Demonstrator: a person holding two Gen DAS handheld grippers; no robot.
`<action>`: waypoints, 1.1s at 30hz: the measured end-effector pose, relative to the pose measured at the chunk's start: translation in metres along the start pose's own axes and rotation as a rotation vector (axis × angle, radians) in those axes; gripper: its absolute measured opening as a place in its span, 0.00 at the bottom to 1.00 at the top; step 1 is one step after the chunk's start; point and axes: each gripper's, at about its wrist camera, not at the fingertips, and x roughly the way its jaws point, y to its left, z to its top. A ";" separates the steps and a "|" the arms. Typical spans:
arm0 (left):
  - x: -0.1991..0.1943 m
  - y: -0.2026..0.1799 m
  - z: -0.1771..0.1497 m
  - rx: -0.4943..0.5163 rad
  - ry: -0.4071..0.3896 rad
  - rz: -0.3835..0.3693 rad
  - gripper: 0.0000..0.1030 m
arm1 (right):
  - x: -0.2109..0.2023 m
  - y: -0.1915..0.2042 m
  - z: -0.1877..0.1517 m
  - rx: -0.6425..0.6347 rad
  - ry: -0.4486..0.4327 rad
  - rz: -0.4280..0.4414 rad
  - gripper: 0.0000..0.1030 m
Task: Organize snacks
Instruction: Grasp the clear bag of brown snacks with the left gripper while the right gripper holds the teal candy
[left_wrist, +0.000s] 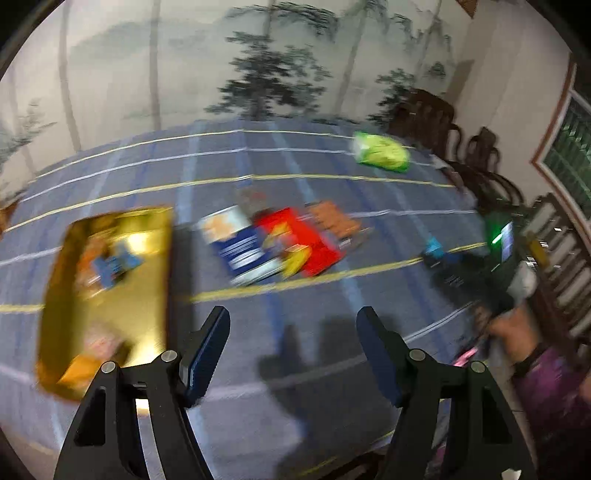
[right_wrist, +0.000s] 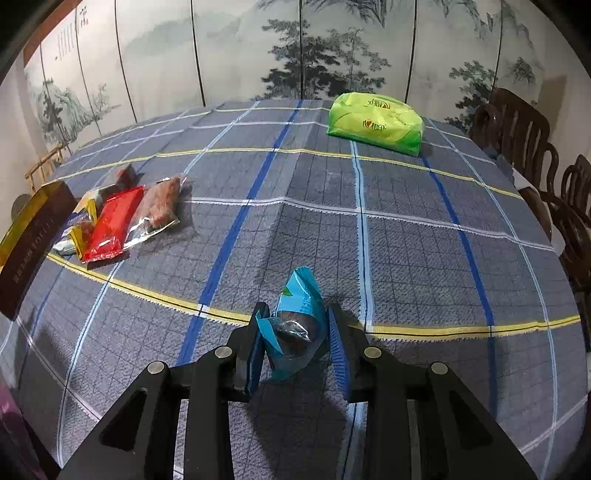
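Blue snack packet (right_wrist: 295, 325) stands nearly upright between the fingers of the right gripper (right_wrist: 297, 345), long axis running from its lower end by the finger bases up to a crimped top that leans slightly right and away from the camera. Both blue pads press its sides, jaws narrowed onto it, packet crumpled at the waist and held above the checked tablecloth (right_wrist: 406, 258). Well to the left lies a cluster of packets: red packet (right_wrist: 112, 225), clear packet of brown pieces (right_wrist: 160, 206), a blue-and-white one partly under them. Gold tray (right_wrist: 22, 229) sits at the far left edge; green tissue pack (right_wrist: 375, 123) at the far side. Left view is blurred: left gripper (left_wrist: 293, 352) hangs over bare cloth, jaws about half apart, nothing between them, gold tray just left of it.
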 end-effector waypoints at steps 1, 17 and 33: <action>0.007 -0.007 0.011 0.006 0.006 -0.018 0.65 | 0.003 0.000 -0.002 0.008 -0.001 0.010 0.33; 0.212 -0.038 0.114 -0.220 0.356 0.016 0.57 | -0.007 -0.017 -0.010 0.102 -0.070 0.133 0.30; 0.240 -0.075 0.107 -0.085 0.314 0.126 0.34 | -0.008 -0.024 -0.009 0.129 -0.076 0.176 0.30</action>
